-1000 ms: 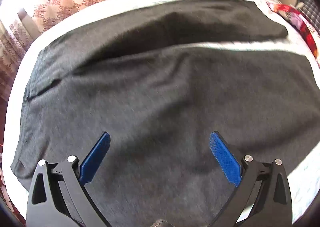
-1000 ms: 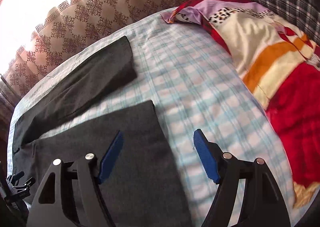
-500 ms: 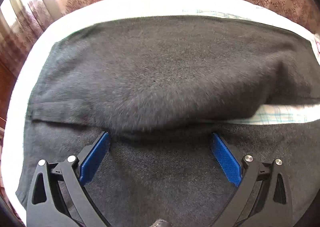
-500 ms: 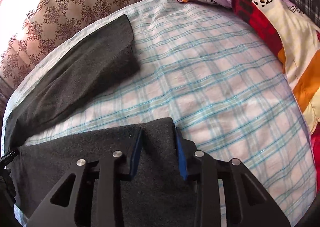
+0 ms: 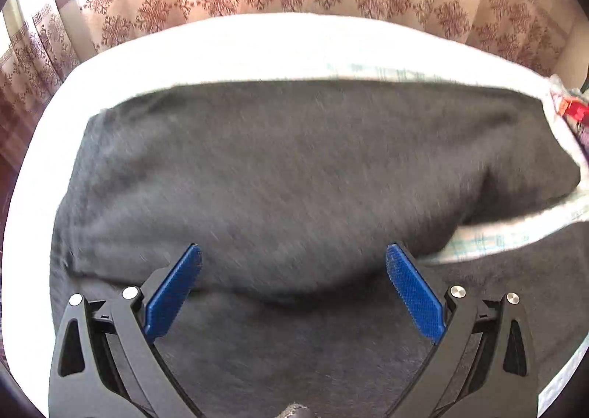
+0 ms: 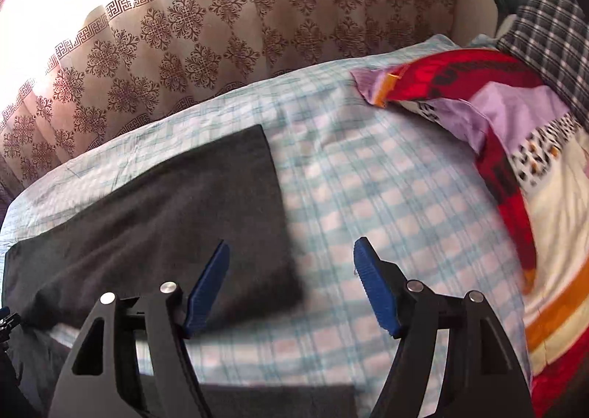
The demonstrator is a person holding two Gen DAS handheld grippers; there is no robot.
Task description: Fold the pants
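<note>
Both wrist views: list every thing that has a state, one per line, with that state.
pants: unfolded, legs apart, flat on the bed.
left gripper: open, holding nothing.
right gripper: jaws opening, nothing between them.
curtain: drawn.
blanket: bunched beside the pants.

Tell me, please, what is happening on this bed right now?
A person with a two-finger gripper in each hand is folding dark grey pants laid on a checked bedsheet. The left gripper is open over the upper part of the pants, holding nothing. The right gripper is near a leg end; its jaws are opening, with no cloth pinched between them. A colourful blanket lies bunched to the right.
</note>
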